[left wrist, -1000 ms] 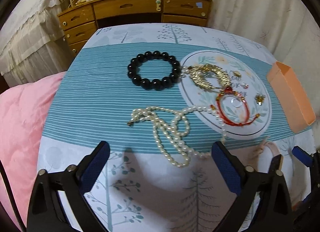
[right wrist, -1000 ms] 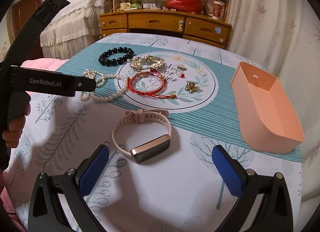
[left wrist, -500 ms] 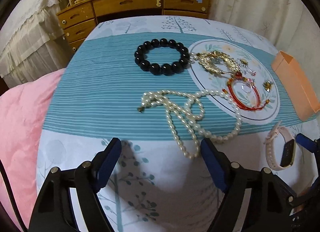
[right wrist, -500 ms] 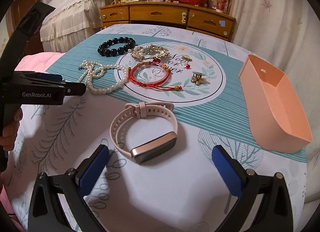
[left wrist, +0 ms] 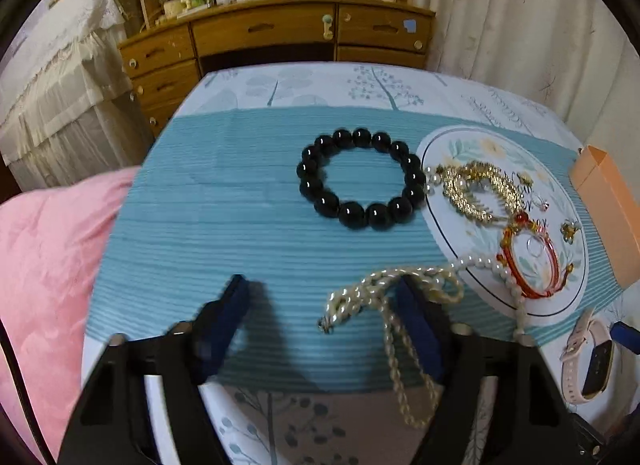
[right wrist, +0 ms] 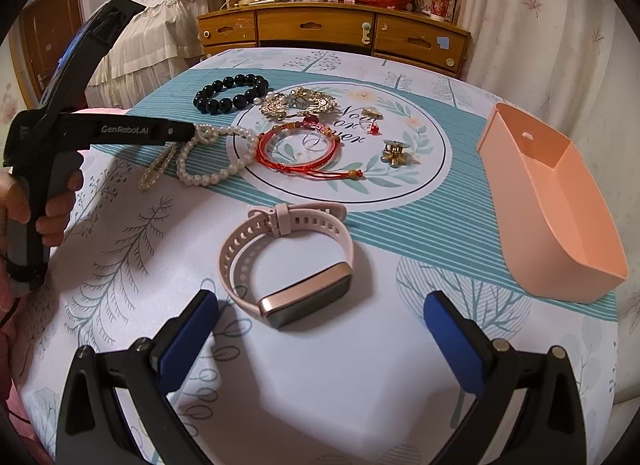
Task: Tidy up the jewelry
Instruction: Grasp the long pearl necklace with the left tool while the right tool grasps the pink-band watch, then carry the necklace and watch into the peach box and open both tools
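Left tongs (left wrist: 320, 305): jaws closing, narrower than a second ago; they have moved forward over the teal stripe; the knotted end of the pearl necklace (left wrist: 384, 293) now lies between the blue pads, the right pad resting among the strands; no firm pinch shows yet; from the right wrist view the tip of these tongs (right wrist: 188, 133) meets the pearls (right wrist: 208, 153), with a hand (right wrist: 48, 213) on the grip at the left edge

Pearl necklace: on the table (left wrist: 240, 225), just left of the printed round medallion; strands look bunched up and partly blurred, one loop trailing toward the camera; a second ago it lay spread flat, well ahead of the pads

Black bead bracelet (left wrist: 360, 181): flat on the teal stripe beyond the pearls; same spot as earlier

Gold piece (left wrist: 476, 189): on the medallion, touching the black beads' right side; unmoved

Red cord bracelet (left wrist: 528, 261): on the medallion, beside the pearls' far strand; unmoved

Pink watch (right wrist: 288, 261): on the white cloth, just ahead of the right tongs; unmoved

Right tongs (right wrist: 320, 333): jaws spread wide; nothing between them; position unchanged

Peach bin (right wrist: 556, 209): at the table's right side, apart from the jewelry; empty as far as its inside shows
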Demonstrator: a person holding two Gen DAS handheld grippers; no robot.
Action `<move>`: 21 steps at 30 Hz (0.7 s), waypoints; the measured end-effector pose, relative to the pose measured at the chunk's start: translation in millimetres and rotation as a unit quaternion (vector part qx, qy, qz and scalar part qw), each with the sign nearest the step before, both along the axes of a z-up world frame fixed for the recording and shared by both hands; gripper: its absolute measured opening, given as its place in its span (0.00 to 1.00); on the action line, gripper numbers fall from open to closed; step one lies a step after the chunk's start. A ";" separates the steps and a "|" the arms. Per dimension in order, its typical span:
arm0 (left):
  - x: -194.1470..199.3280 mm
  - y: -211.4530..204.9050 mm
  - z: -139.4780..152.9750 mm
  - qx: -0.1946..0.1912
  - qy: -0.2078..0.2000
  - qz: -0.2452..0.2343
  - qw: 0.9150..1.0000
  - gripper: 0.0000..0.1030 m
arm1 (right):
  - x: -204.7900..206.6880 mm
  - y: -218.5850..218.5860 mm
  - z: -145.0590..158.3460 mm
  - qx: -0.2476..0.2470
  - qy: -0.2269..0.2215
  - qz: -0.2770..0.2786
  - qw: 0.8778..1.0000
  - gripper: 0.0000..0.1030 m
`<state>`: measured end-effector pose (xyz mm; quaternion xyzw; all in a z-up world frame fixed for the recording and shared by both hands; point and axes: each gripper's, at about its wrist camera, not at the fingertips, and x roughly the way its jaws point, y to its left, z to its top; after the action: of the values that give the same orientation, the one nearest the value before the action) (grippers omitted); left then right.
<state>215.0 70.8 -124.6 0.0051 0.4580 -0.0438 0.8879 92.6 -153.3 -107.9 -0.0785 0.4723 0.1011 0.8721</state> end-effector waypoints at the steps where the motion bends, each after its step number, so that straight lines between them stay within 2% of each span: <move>1: 0.3 -1.1 0.4 -0.001 -0.001 -0.001 1.000 0.55 | 0.1 0.1 -0.1 0.000 0.000 -0.001 1.000 1.00; 2: -1.7 -3.6 0.6 0.001 -0.003 -0.001 1.000 0.52 | 0.4 0.1 -0.2 0.000 0.000 -0.001 1.000 1.00; 5: -9.2 -12.3 1.9 0.003 -0.009 -0.016 1.000 0.26 | 1.8 -0.2 -0.7 0.002 0.001 -0.003 1.000 1.00; 7: -12.5 -16.9 3.2 0.003 -0.004 -0.020 1.000 0.18 | 2.7 0.4 -0.8 0.001 0.001 -0.005 1.000 1.00; 10: -17.1 -19.1 3.7 0.000 0.004 -0.020 1.000 0.16 | 2.5 2.3 0.3 0.003 -0.003 -0.004 1.000 0.94; 13: -18.3 -17.2 4.6 -0.007 0.017 -0.017 1.000 0.15 | 0.9 5.6 4.4 0.007 -0.016 0.005 1.000 0.71; 14: -18.8 -16.2 5.2 -0.009 0.022 -0.015 1.000 0.15 | 0.5 6.3 5.6 0.009 -0.019 0.007 1.000 0.58; 15: -19.0 -14.8 5.6 -0.013 0.028 -0.012 0.999 0.14 | 0.8 7.1 6.4 0.008 -0.021 0.006 1.000 0.54; 19: -20.5 -8.0 7.6 -0.031 0.051 -0.002 0.998 0.12 | 2.0 7.8 7.4 0.009 -0.018 0.002 1.000 0.52; 21: -24.3 -4.5 11.3 -0.038 0.058 -0.002 0.998 0.07 | 2.6 6.7 8.4 0.013 -0.013 0.001 1.000 0.52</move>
<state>190.7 66.3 -113.3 -0.0306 0.5068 -0.0633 0.8592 95.2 -146.6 -99.5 -0.0689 0.4595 0.1073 0.8790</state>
